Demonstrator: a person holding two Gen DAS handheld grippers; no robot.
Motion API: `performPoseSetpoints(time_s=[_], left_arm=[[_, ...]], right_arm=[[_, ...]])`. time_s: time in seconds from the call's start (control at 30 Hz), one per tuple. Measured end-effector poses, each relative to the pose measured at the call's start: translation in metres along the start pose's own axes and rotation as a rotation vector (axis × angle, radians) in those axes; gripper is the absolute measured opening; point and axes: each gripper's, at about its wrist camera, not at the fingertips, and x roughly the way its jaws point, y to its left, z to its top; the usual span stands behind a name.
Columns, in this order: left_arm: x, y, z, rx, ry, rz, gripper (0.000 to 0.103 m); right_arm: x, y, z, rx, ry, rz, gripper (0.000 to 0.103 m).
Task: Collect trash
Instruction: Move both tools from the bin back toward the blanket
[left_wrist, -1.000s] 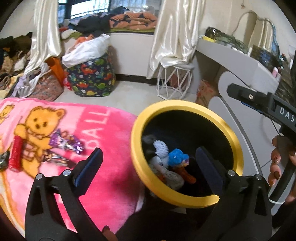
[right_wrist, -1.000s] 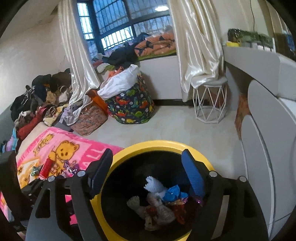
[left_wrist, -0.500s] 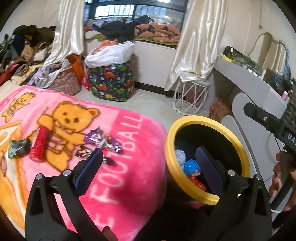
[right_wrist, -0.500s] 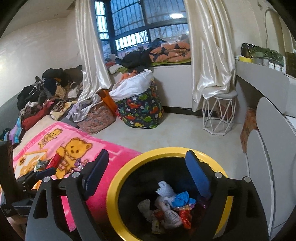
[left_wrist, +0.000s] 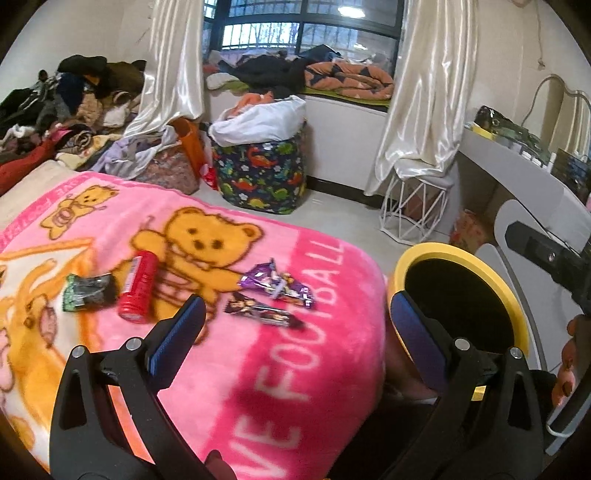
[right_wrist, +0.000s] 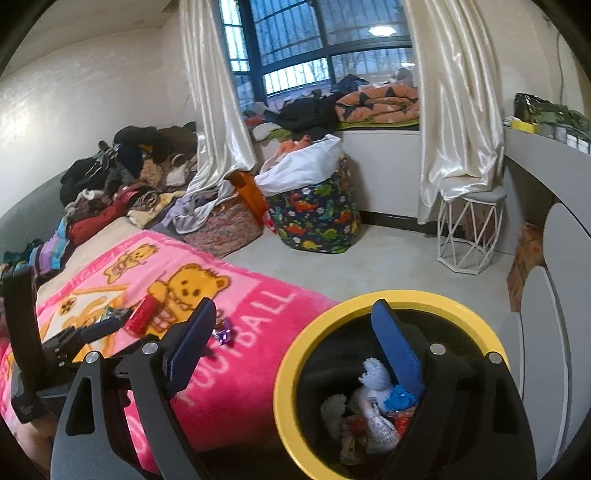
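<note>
With both the left gripper (left_wrist: 291, 328) and right gripper (right_wrist: 295, 350) spread wide and holding nothing, the purple wrapper (left_wrist: 275, 283) at 12 o'clock on the pink blanket (left_wrist: 258, 369) should be pinched flat, then carried to the yellow-rimmed bin (right_wrist: 291, 354) at 3 o'clock.

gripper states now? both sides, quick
Left gripper: open, holding nothing, above the pink blanket.
Right gripper: open, holding nothing, over the yellow-rimmed bin.

Both views high, window-facing — sharing blanket (left_wrist: 229, 369) (right_wrist: 236, 295).
</note>
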Motion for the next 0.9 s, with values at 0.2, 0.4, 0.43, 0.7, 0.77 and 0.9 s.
performPoseSetpoints(time_s=[0.2,0.4,0.43,0.7,0.77,0.9], left_arm=[[-0.008,0.015,-0.001,0.002,-0.025,0.056,0.092],[-0.012,0.041,-0.001,-0.042,-0.030,0.090,0.092],[-0.012,0.046,-0.001,-0.050,-0.031,0.098,0.092],[-0.014,0.082,-0.005,-0.094,-0.035,0.177,0.092],[-0.014,0.093,-0.007,-0.117,-0.031,0.193,0.092],[-0.012,0.114,-0.013,-0.158,-0.024,0.221,0.092]], right_arm=[[0.006,0.021,-0.003,-0.043,0.009,0.044,0.083],[0.020,0.045,-0.009,-0.083,0.044,0.091,0.083],[0.025,0.050,-0.010,-0.092,0.057,0.097,0.083],[0.057,0.084,-0.024,-0.167,0.147,0.177,0.078],[0.070,0.094,-0.031,-0.196,0.192,0.188,0.074],[0.092,0.106,-0.040,-0.228,0.262,0.191,0.064]])
